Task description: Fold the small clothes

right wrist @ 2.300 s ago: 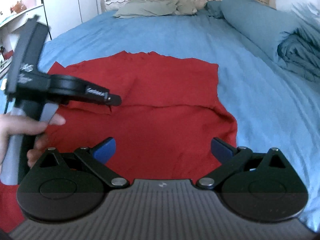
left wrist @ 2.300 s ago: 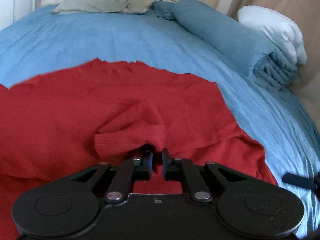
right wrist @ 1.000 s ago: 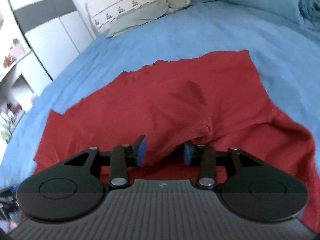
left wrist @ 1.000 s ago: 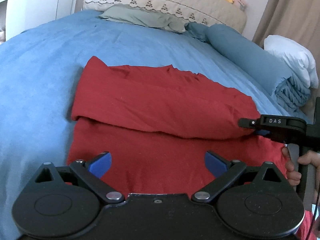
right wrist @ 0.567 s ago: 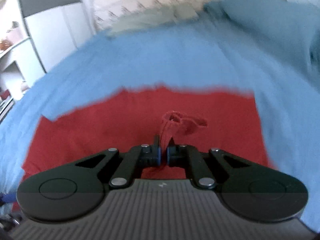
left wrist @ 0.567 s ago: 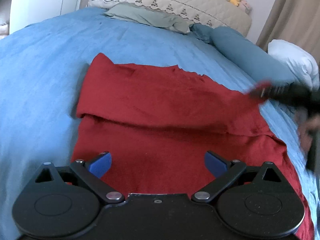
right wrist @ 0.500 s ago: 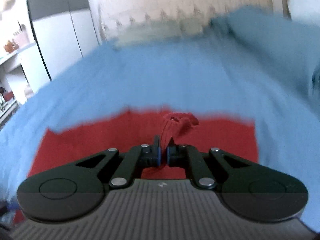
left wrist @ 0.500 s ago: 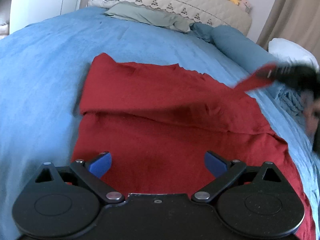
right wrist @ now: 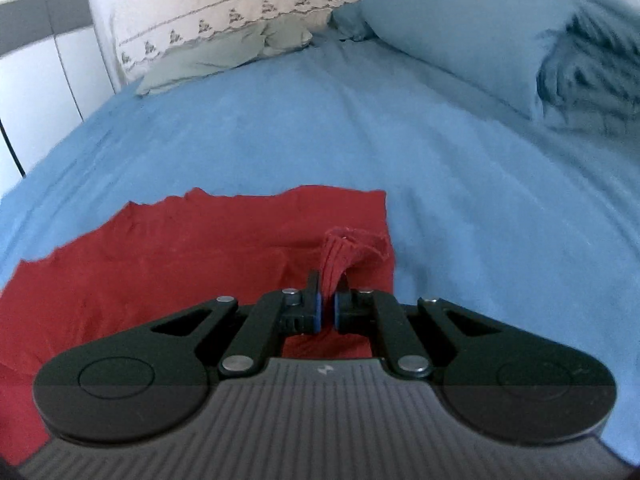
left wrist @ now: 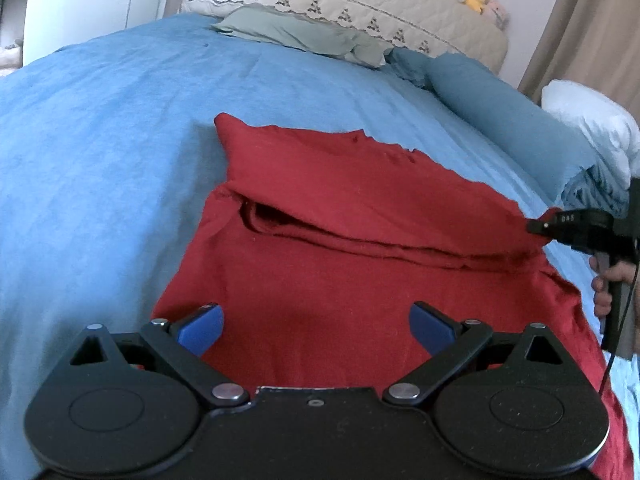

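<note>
A red knit garment [left wrist: 340, 248] lies on the blue bedspread [left wrist: 100, 152], its far part folded over the near part with a crease running across. My left gripper [left wrist: 316, 326] hovers open over the garment's near edge, nothing between its blue pads. In the left wrist view the right gripper [left wrist: 538, 227] sits at the garment's right edge, held by a hand [left wrist: 608, 284]. The right wrist view shows my right gripper [right wrist: 328, 306] shut on a bunched red fold of the garment [right wrist: 344, 252], lifted a little off the flat cloth [right wrist: 180, 256].
A rolled blue duvet [left wrist: 512, 120] and a white pillow [left wrist: 592, 120] lie at the right. A grey-green pillow [left wrist: 296, 34] rests against the quilted beige headboard [left wrist: 360, 8] topped with plush toys. White cupboards [right wrist: 36, 80] stand at the left.
The right gripper closed on the garment's right edge, lifted it and carried it over toward the far side. The left gripper stayed open and still.
</note>
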`<state>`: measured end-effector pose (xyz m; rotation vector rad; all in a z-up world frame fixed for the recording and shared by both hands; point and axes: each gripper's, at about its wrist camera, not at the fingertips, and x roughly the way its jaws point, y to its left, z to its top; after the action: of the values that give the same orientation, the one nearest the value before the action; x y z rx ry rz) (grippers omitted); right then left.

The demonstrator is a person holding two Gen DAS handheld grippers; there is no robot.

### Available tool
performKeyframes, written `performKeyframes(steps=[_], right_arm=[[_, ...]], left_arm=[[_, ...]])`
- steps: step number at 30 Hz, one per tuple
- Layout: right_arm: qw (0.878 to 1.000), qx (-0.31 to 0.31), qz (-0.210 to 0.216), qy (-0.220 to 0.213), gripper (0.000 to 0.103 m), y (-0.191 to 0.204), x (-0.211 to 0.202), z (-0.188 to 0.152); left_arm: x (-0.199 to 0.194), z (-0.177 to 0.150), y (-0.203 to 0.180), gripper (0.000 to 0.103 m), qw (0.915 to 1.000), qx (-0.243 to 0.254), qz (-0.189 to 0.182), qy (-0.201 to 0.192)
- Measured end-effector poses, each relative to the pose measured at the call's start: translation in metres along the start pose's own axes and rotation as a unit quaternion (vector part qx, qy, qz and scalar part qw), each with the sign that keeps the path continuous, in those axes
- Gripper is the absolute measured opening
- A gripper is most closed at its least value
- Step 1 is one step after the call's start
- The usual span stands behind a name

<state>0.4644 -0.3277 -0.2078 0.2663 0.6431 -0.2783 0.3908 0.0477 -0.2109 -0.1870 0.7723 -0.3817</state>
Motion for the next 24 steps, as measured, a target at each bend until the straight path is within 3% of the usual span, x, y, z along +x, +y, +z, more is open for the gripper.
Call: performKeyframes(steps=[3,5,6,7,10,13,16,19,21,24], right_arm=[[1.000,-0.011,0.015,-0.014,0.033,0.000,-0.009,0.001],[1.000,-0.018,-0.017,-0.011,0.089,0.001,-0.012,0.004],[0.999,-0.011,-0.040,-0.023,0.094,-0.002,-0.020,0.003],[0.998,-0.003,-0.051,-0.048,0.096,-0.005,-0.033,0.000],[0.996,0.004,-0.011,-0.090,0.099,-0.008,-0.054,-0.007],[0.997,-0.015,0.043,-0.067,0.099,0.005,-0.042,-0.012],[0.997,-0.034,0.054,-0.046,0.099,0.020,-0.018,-0.018],[0.997,-0.045,0.053,-0.023,0.099,0.027,0.002,-0.025],[0.998,-0.044,0.041,-0.013,0.099,0.022,0.009,-0.036],[0.998,-0.034,0.052,-0.022,0.102,0.009,0.013,-0.041]], left_arm=[[0.003,0.008,0.002,0.101,0.9999,-0.001,0.006,-0.012],[0.005,0.016,0.003,0.101,0.9997,-0.003,0.012,-0.019],[0.005,0.021,0.003,0.101,0.9996,-0.006,0.011,-0.024],[0.005,0.026,0.003,0.101,0.9995,-0.008,0.010,-0.029],[0.011,0.049,-0.007,0.100,0.9988,0.000,0.002,-0.048],[0.036,0.076,-0.023,0.100,0.9983,0.017,-0.009,-0.054],[0.070,0.094,-0.030,0.099,0.9985,0.022,0.000,-0.050],[0.099,0.097,-0.021,0.090,0.9988,0.023,0.034,-0.026],[0.106,0.091,-0.007,0.078,0.9985,0.011,0.051,-0.016],[0.105,0.082,0.008,0.069,0.9978,0.010,0.058,-0.030]])
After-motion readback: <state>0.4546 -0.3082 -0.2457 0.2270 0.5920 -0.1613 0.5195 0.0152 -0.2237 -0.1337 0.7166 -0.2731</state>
